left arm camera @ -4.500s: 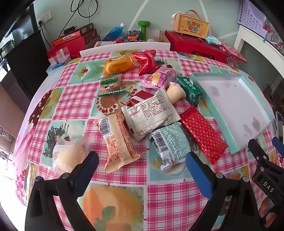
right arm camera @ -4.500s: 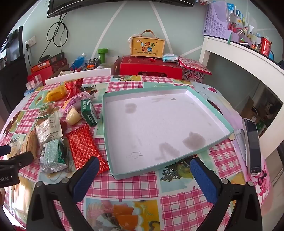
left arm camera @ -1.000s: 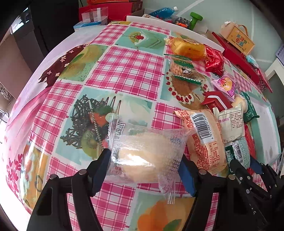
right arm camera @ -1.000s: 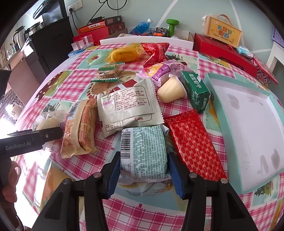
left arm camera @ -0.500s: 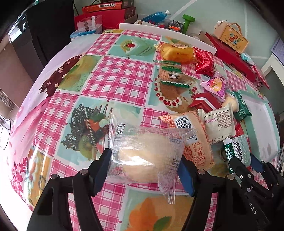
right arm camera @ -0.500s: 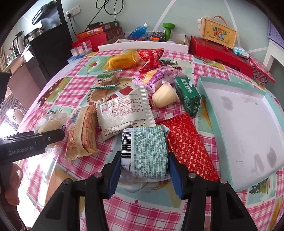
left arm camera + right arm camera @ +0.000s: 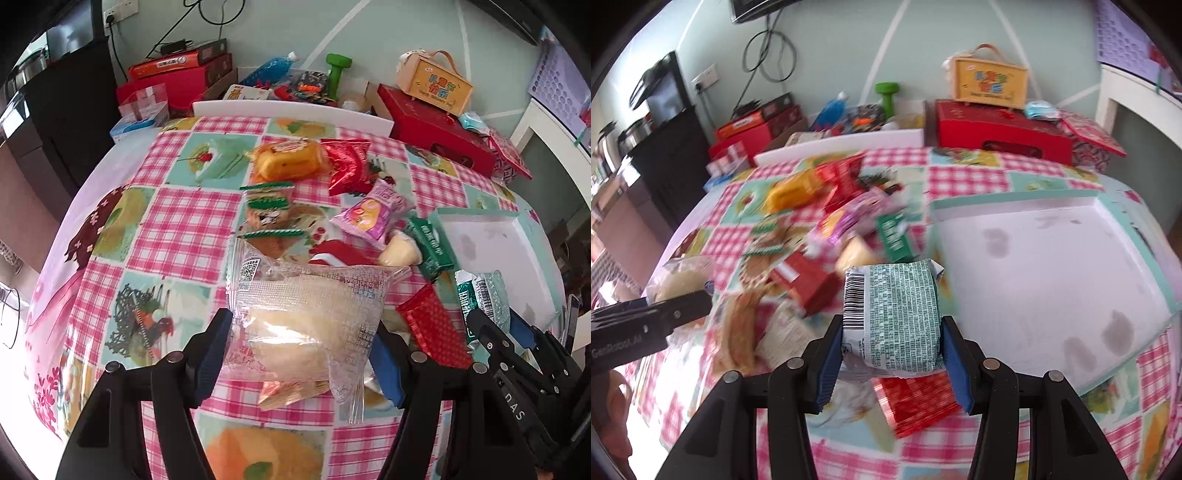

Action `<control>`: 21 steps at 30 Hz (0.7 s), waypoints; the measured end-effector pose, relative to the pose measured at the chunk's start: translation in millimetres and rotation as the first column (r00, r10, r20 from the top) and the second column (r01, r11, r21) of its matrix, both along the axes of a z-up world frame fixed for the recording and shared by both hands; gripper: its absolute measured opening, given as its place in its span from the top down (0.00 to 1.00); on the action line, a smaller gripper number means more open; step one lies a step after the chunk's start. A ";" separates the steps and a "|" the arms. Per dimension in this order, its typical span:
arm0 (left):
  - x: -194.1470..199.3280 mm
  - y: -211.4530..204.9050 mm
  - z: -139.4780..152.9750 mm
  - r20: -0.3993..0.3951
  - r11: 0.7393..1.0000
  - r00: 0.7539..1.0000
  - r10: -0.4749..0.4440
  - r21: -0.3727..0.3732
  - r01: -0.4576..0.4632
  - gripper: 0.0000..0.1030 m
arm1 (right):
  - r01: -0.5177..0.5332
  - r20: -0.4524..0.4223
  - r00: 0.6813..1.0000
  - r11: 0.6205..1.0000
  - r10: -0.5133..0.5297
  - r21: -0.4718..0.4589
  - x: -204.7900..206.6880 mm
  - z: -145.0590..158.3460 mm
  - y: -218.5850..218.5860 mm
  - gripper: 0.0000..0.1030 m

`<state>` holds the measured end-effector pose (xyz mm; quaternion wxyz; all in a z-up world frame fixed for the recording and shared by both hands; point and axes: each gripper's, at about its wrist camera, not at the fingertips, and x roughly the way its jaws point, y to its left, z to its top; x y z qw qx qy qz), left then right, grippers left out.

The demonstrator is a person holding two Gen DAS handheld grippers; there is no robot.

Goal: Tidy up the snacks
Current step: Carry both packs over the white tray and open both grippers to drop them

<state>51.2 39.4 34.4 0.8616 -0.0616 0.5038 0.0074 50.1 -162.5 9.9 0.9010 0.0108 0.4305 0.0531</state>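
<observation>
My left gripper (image 7: 301, 350) is shut on a clear bag with a pale bun (image 7: 303, 317) and holds it above the checked tablecloth. My right gripper (image 7: 892, 350) is shut on a green-and-white packet (image 7: 892, 314), lifted off the table; it also shows in the left wrist view (image 7: 480, 295). The teal-rimmed white tray (image 7: 1034, 258) lies to the right, with nothing in it. Several other snacks lie in a pile: an orange packet (image 7: 286, 158), a red packet (image 7: 349, 164), a pink packet (image 7: 373, 218), a green box (image 7: 430, 247), a red bar (image 7: 432, 328).
Red boxes (image 7: 997, 129), a yellow carry box (image 7: 990, 81), a green dumbbell (image 7: 886, 96) and a blue bottle stand behind the table's far edge. A white shelf unit (image 7: 1137, 96) is at the right. A black cabinet (image 7: 665, 147) is at the left.
Both grippers have lifted their packets off the table. The right wrist view has swung right toward the tray and is motion-blurred. The left gripper has risen with the bun bag.
</observation>
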 end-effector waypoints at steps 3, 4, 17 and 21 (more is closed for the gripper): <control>13.7 -30.0 8.7 0.013 0.999 0.999 -0.045 -0.008 0.045 0.31 | 0.077 0.022 0.997 0.997 -0.076 0.000 8.6 5.7 -26.1 0.48; 18.1 -40.2 11.0 0.016 0.998 0.998 -0.060 -0.012 0.060 0.31 | 0.101 0.026 0.995 0.995 -0.101 0.002 10.9 7.0 -35.0 0.48; 70.2 -166.5 12.1 0.007 0.971 0.972 -0.236 -0.036 0.236 0.31 | 0.436 0.055 0.900 0.895 -0.432 -0.094 26.0 10.0 -161.1 0.48; 84.6 -192.8 -5.1 -0.020 0.965 0.966 -0.258 -0.055 0.257 0.30 | 0.511 0.047 0.860 0.854 -0.509 -0.102 26.9 5.8 -195.8 0.48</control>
